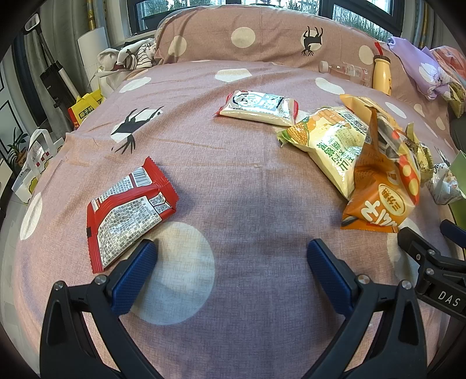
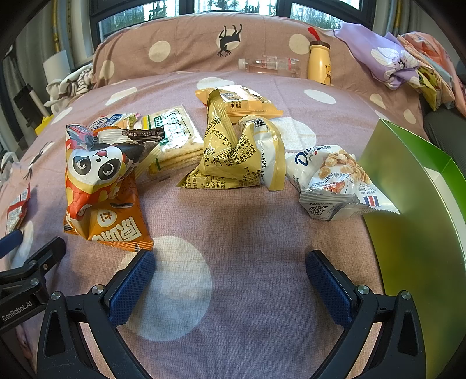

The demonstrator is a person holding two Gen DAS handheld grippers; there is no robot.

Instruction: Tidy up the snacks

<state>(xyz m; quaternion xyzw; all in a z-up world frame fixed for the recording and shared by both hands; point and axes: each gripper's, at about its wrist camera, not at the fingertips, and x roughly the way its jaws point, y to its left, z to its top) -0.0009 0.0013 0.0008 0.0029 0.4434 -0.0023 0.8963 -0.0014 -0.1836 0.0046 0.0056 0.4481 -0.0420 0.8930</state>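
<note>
Both grippers wide and empty: the left gripper has the red packet just off its left finger at 10 o'clock, long axis toward 1 o'clock, whereas the right gripper faces the snack pile at 12, green box at 2.

Snack packets on bedspread

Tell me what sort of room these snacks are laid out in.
Most likely a bedroom: the snack packets lie on a bed's polka-dot sheet, with a matching pillow at the head and windows behind it.
</note>
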